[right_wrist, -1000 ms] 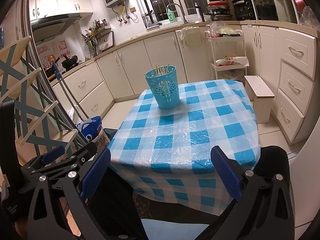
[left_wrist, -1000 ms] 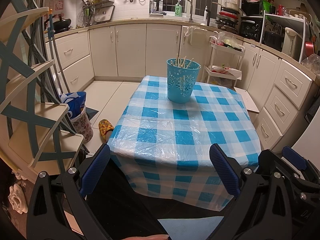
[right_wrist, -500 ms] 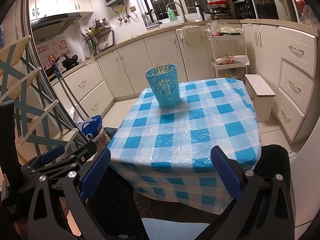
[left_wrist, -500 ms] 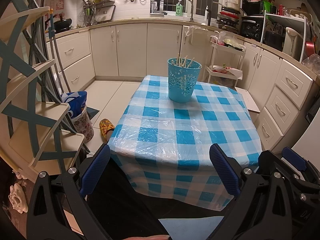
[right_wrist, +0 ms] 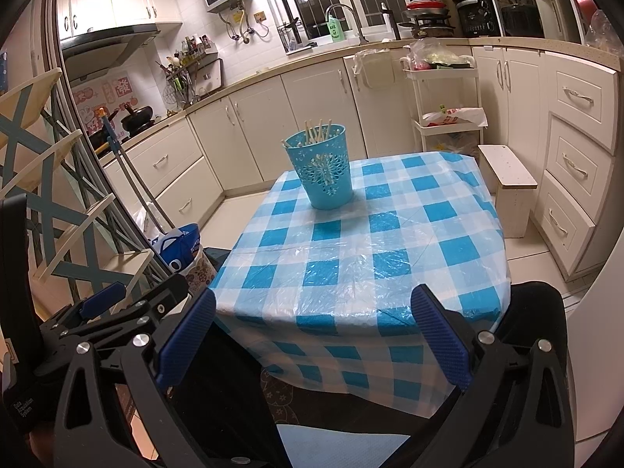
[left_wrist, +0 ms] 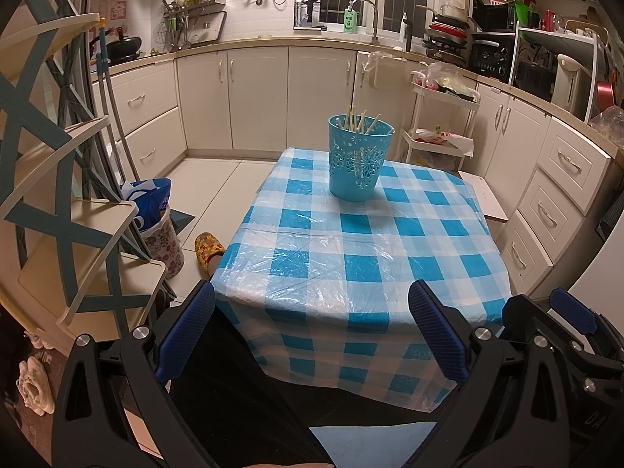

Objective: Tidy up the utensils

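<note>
A turquoise perforated holder (left_wrist: 358, 158) stands upright near the far edge of a table with a blue-and-white checked cloth (left_wrist: 351, 257). Several pale chopsticks (left_wrist: 360, 120) stand in it. It also shows in the right wrist view (right_wrist: 323, 167), with its chopsticks (right_wrist: 318, 132). My left gripper (left_wrist: 310, 331) is open and empty, held off the table's near edge. My right gripper (right_wrist: 312, 335) is open and empty, beside it at the same edge; it shows at the right of the left wrist view (left_wrist: 561, 335). The left gripper shows at the lower left of the right wrist view (right_wrist: 105, 312).
A wooden folding rack (left_wrist: 62, 202) stands at the left, with a bag (left_wrist: 150, 204) and a slipper (left_wrist: 208, 247) on the floor. Cabinets (left_wrist: 253, 101) line the back and right walls. A white trolley (left_wrist: 442, 124) and a small stool (right_wrist: 511, 183) stand beyond the table's right.
Both grippers have drifted slightly; the holder sits a little lower in the left view. Both stay open and empty.
</note>
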A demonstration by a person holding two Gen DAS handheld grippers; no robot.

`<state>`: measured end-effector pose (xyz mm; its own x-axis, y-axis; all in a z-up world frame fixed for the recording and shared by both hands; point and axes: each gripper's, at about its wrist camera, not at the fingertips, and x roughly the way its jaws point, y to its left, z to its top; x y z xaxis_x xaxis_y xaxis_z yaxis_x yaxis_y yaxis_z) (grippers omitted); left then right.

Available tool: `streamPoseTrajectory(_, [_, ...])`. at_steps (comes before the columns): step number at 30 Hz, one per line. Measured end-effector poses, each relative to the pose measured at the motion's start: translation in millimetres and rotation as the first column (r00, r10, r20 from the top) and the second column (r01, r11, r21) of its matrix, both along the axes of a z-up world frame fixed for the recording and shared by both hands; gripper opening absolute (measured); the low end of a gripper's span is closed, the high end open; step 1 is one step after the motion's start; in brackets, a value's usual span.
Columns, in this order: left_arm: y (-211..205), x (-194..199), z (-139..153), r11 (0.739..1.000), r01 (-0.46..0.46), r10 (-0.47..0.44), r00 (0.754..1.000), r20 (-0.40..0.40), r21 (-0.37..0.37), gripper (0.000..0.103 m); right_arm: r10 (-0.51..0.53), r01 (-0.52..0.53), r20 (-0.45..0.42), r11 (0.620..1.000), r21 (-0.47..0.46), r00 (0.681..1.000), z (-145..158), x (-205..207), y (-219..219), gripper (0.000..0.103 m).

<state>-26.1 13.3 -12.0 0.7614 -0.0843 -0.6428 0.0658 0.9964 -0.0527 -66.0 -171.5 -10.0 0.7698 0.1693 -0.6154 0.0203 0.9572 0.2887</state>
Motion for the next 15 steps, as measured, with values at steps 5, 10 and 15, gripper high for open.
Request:
streamPoseTrajectory(5, [0.5, -0.9, -0.8, 1.000, 0.002, -0.002, 1.000, 0.000, 0.000, 0.095, 0.000, 0.000, 0.000, 1.000, 0.000, 1.000, 0.0, -0.3, 0.5, 0.096])
streamPoseTrajectory(10, [-0.4, -0.5, -0.7, 1.000, 0.000, 0.000, 1.000, -0.001, 0.000, 0.095, -0.001, 0.001, 0.000, 1.000, 0.000, 1.000, 0.4, -0.1, 0.8, 0.096])
streamPoseTrajectory(15, [-0.4, -0.5, -0.8, 1.000, 0.000, 0.000, 1.000, -0.001, 0.001, 0.095, -0.001, 0.001, 0.000, 1.000, 0.001, 1.000, 0.4, -0.1, 0.9, 0.096])
